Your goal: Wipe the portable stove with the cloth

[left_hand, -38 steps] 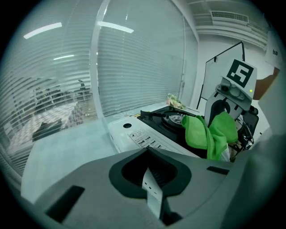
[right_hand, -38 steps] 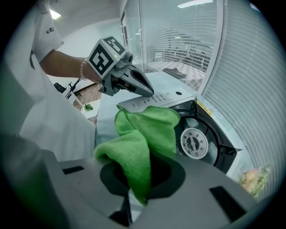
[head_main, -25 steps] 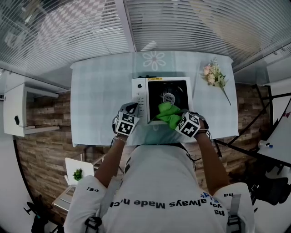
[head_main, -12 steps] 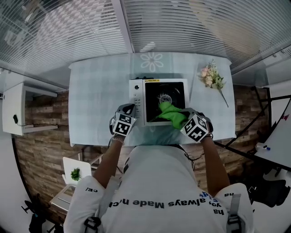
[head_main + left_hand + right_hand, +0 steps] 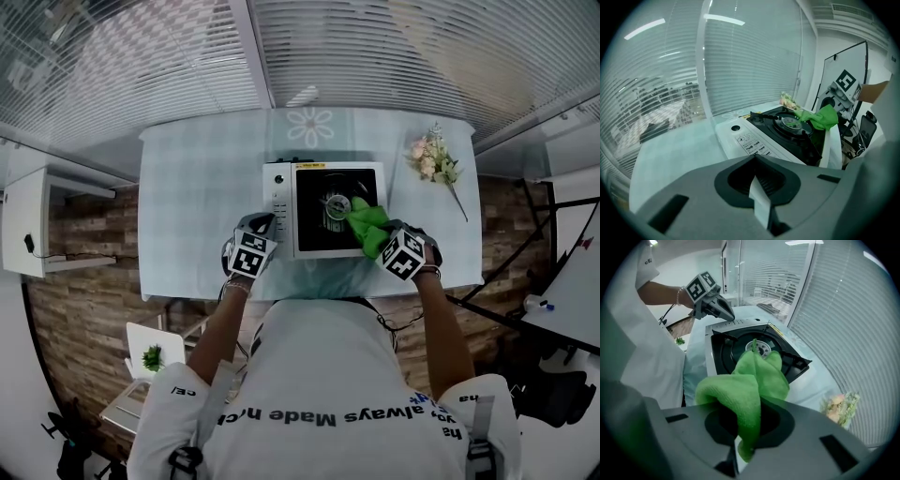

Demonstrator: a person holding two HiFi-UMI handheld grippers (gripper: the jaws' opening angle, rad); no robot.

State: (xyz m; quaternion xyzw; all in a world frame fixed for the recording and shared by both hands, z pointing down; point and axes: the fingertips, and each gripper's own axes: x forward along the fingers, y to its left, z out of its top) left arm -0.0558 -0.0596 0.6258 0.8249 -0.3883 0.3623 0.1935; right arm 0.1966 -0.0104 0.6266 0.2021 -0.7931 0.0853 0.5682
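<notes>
Right gripper [image 5: 743,451] is clamped on the cloth [image 5: 757,376], which sits right of centre on the portable stove [image 5: 279,202], seemingly touching the burner [image 5: 337,204] to its left. Left gripper [image 5: 761,206] is closed on nothing, at the stove's lower left.

Left gripper [image 5: 266,222], right gripper [image 5: 381,236]: jaws together

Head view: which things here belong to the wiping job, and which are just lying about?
In the job: portable stove; green cloth over its burner, clamped in the right tongs; left tongs, shut and empty, at the stove's control side.
Lying about: flower sprig on the table; small plant on a shelf below.
</notes>
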